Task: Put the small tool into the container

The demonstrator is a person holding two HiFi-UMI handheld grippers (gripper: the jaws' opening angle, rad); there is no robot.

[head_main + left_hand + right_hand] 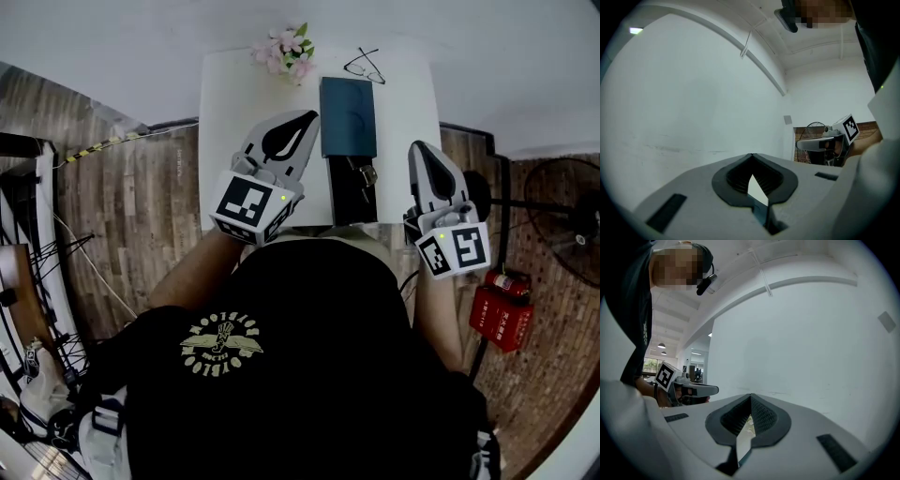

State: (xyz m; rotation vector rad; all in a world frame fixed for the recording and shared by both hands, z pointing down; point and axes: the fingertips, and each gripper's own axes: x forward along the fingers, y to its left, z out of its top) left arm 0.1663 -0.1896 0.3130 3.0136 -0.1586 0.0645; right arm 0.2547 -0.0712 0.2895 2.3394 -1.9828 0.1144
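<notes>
Both left tongs [307, 117] and right tongs [418, 148] point level, shut.

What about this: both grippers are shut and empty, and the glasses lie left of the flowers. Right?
No. The head view shows the glasses right of the flowers, not left. The left gripper and right gripper are shut and empty.

I see a white rectangular tabletop [230, 112]. At its far edge lie pink flowers [286, 52] and thin-framed glasses [364, 66]. A dark teal rectangular box [348, 115] lies mid-table, touching a black tray [349, 202] that holds a small metallic piece [365, 174].
</notes>
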